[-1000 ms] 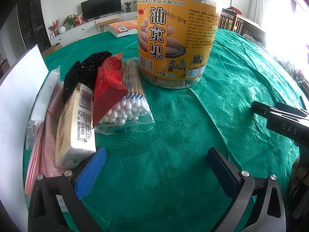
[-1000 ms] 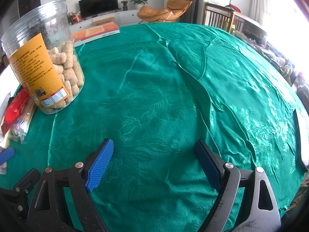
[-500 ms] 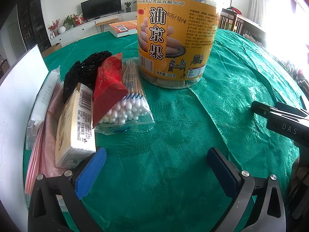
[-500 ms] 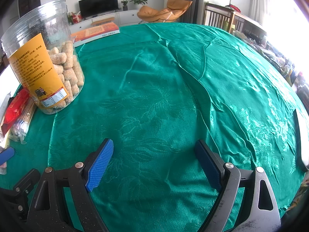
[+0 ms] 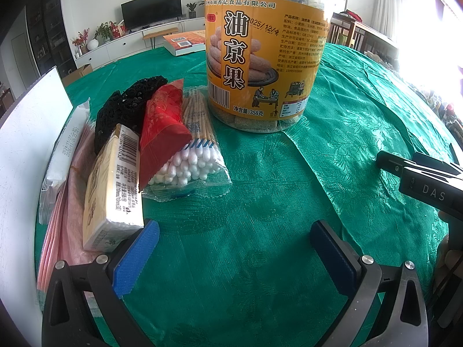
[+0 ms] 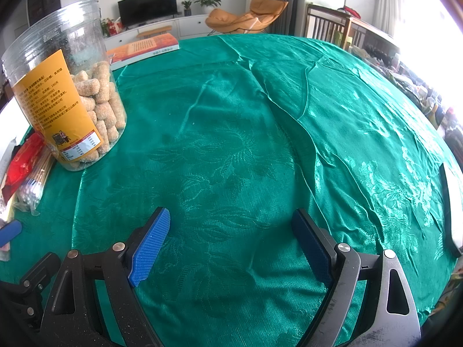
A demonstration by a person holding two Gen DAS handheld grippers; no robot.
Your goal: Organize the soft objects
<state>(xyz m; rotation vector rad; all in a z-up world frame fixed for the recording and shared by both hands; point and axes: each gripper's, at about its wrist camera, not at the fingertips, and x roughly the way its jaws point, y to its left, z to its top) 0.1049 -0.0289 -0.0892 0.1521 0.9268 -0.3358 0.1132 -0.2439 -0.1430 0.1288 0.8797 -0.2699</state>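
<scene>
While your left gripper and right gripper are hovering released and empty over the green tablecloth, the snack jar is standing mid-table; tissue pack, red packet and cotton swabs are lying clustered toward its left edge.

jar label 油京果 358克, claw DAS

Soft packets heaped left of a snack jar

The left gripper gapes over green cloth; swab bag, red packet, tissue pack, and black item lie touching.
</scene>
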